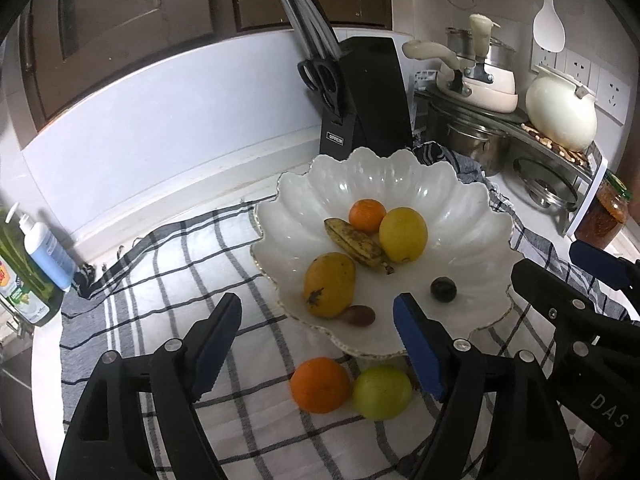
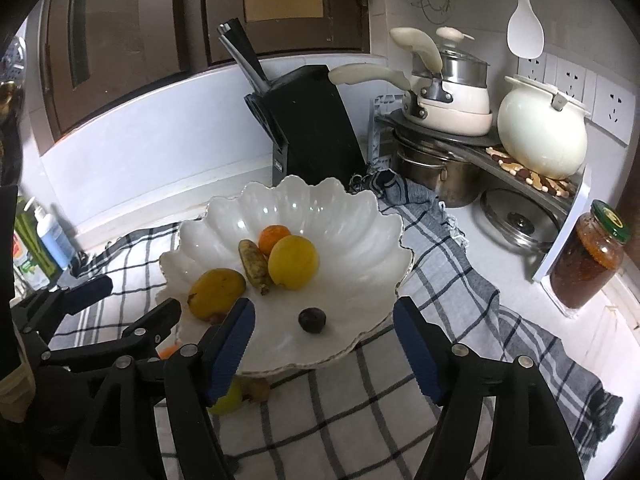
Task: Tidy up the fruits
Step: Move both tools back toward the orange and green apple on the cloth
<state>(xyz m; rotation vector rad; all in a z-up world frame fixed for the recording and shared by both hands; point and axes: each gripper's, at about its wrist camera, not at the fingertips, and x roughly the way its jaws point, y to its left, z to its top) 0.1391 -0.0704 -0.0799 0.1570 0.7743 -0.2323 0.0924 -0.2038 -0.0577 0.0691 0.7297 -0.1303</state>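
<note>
A white scalloped bowl (image 1: 472,216) (image 2: 360,224) holds a small orange (image 1: 367,214), a lemon (image 1: 403,234), a spotted banana (image 1: 356,244), a mango (image 1: 329,289), a brown date-like fruit (image 1: 360,315) and a dark plum (image 1: 443,289) (image 2: 312,320). On the checked cloth in front of the bowl lie an orange (image 1: 319,384) and a green fruit (image 1: 382,391). My left gripper (image 1: 318,342) hovers open above these two, nothing between its fingers. My right gripper (image 2: 324,344) stands open over the bowl's near rim, just short of the plum, and is empty.
A black knife block (image 1: 366,96) stands behind the bowl. Pots, a white kettle (image 1: 560,112) and a metal rack fill the back right, with a jar (image 2: 588,256) beside it. Soap bottles (image 1: 36,256) stand at the far left. A small brownish fruit (image 2: 258,389) lies under the bowl's rim.
</note>
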